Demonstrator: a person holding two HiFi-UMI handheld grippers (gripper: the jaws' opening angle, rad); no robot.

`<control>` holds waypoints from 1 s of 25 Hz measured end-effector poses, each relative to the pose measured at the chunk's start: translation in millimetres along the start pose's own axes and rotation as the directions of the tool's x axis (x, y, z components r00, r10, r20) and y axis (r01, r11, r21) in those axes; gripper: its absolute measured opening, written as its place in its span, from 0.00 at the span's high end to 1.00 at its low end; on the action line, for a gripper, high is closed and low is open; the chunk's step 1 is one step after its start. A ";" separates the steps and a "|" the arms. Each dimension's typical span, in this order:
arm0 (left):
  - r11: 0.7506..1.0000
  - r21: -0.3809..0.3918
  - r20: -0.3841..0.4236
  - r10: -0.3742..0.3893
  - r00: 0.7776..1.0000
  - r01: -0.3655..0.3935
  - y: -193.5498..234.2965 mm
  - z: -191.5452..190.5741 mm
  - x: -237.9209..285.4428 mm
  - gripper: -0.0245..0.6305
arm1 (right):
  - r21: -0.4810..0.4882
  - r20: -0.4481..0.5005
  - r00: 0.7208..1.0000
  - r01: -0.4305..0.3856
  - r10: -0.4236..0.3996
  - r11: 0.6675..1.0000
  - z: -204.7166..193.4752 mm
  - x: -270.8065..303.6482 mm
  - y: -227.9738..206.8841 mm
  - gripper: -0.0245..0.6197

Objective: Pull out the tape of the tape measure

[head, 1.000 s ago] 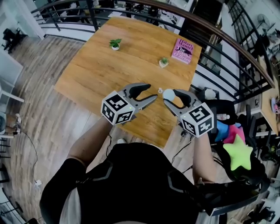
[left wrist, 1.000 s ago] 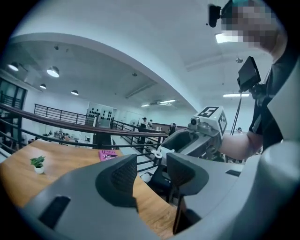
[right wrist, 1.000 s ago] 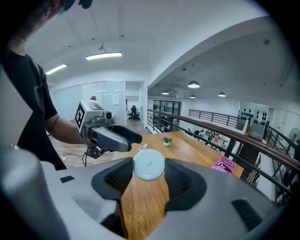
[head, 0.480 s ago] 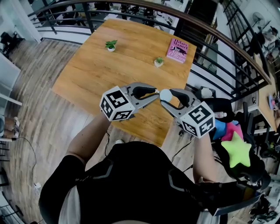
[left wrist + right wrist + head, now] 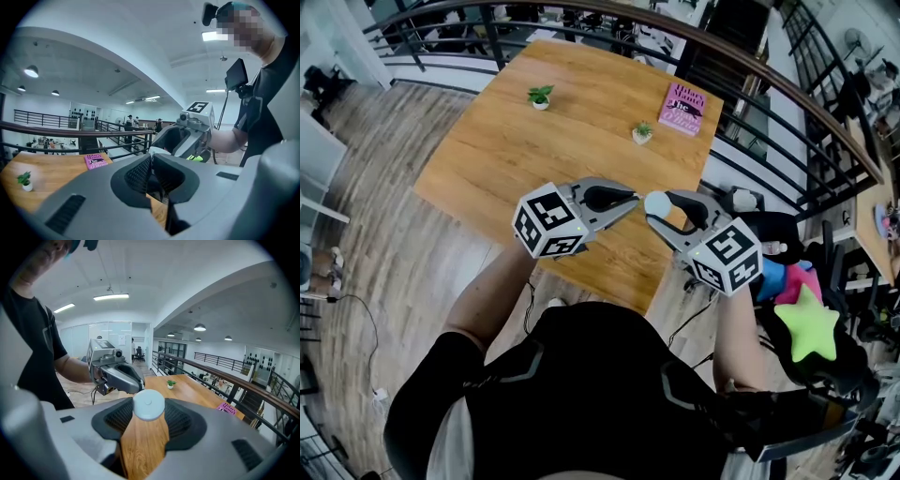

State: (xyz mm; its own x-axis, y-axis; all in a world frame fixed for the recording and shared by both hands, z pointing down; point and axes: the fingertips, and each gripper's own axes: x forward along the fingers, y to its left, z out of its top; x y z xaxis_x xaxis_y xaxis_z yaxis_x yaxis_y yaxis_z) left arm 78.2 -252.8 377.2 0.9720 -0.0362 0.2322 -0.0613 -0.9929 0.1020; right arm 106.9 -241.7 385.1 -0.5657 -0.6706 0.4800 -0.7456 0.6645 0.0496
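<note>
**Tape measure held over the tabletop.** A round white tape measure (image 5: pixel 149 405) is held in the air above the near edge of the wooden tabletop (image 5: pixel 534 159). It is clamped by its rim between the wide-set jaws of the right tool (image 5: pixel 660 208). Its flat round face is turned back towards that tool's camera, so the case offers no long axis of its own. The line that matters is the one along which the tape would run, judged to lead out of the case's left side.

On that side the left tool (image 5: pixel 632 199) is met tip to case. Its jaws have just been closing and are now brought fully together, touching or all but touching the white rim. Nothing is made out between them. The tape's end tab is too small to be seen, so whether it is pinched cannot be told.

The two tools are pointed at each other. A straight draw of the left tool away to the left, with the right held firm, is judged to be what the pull calls for. A pink book (image 5: pixel 684 108) is left near the far right corner.
</note>
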 end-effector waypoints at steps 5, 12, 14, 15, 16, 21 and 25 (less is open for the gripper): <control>0.998 -0.025 0.011 0.057 0.998 -0.057 14.6 0.4 -15.6 0.90 | 0.011 0.008 1.000 -0.003 0.003 1.000 1.7 0.9 -4.1 0.62; 0.986 -0.096 0.015 0.140 0.990 -0.138 34.9 -3.3 -46.4 0.90 | 0.018 0.009 1.000 -0.028 0.028 0.999 0.7 5.5 -3.2 0.62; 0.981 -0.133 0.003 0.145 0.989 -0.144 38.0 -6.6 -52.8 0.90 | 0.024 0.015 0.999 -0.049 0.048 0.999 2.6 8.7 -1.0 0.62; 0.978 -0.146 -0.006 0.150 0.989 -0.150 39.0 -9.0 -54.9 0.90 | 0.017 0.013 0.998 -0.055 0.054 0.998 3.0 10.9 0.7 0.62; 0.975 -0.157 -0.014 0.157 0.987 -0.158 40.0 -11.4 -56.7 0.90 | 0.005 0.008 0.998 -0.057 0.057 0.998 2.8 13.1 2.1 0.62; 0.950 -0.210 -0.023 0.232 0.973 -0.231 55.0 -19.9 -75.9 0.90 | -0.021 -0.019 0.999 -0.032 0.032 0.999 -1.8 15.3 -5.4 0.62; 0.933 -0.227 -0.038 0.277 0.960 -0.278 65.3 -27.9 -98.3 0.90 | -0.004 -0.015 0.999 -0.037 0.037 0.999 -4.8 13.1 -10.2 0.62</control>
State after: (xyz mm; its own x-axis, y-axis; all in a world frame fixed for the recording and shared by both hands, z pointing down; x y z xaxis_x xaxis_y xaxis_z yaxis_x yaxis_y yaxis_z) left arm -27.7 -310.9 388.0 0.9076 -0.3055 0.2879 -0.3792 -0.8909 0.2501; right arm 108.8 -255.7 395.0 -0.5877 -0.6402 0.4947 -0.7226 0.6904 0.0350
